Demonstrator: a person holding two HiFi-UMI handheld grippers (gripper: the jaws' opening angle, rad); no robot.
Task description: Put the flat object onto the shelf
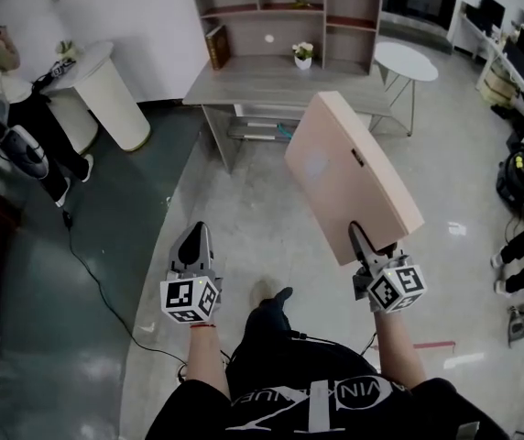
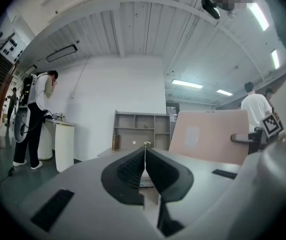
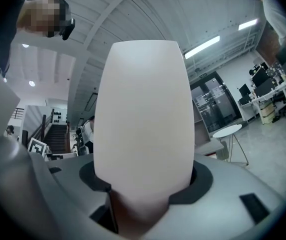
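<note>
The flat object is a pale pink-beige board [image 1: 349, 177], held up tilted over the floor in the head view. My right gripper [image 1: 365, 246] is shut on its near edge; in the right gripper view the board's edge [image 3: 143, 129] fills the gap between the jaws. The board [image 2: 210, 136] also shows in the left gripper view, at the right. My left gripper [image 1: 193, 250] is shut and holds nothing, low at the left. The grey shelf unit [image 1: 285, 12] with open compartments stands ahead on a grey desk [image 1: 271, 85].
A brown book [image 1: 216, 46] and a small potted plant [image 1: 303, 55] stand at the shelf's foot. A round white side table [image 1: 406, 62] is right of the desk. At the far left a person [image 1: 5, 90] stands by a white pedestal table [image 1: 106, 90]. A cable [image 1: 106, 291] lies on the floor.
</note>
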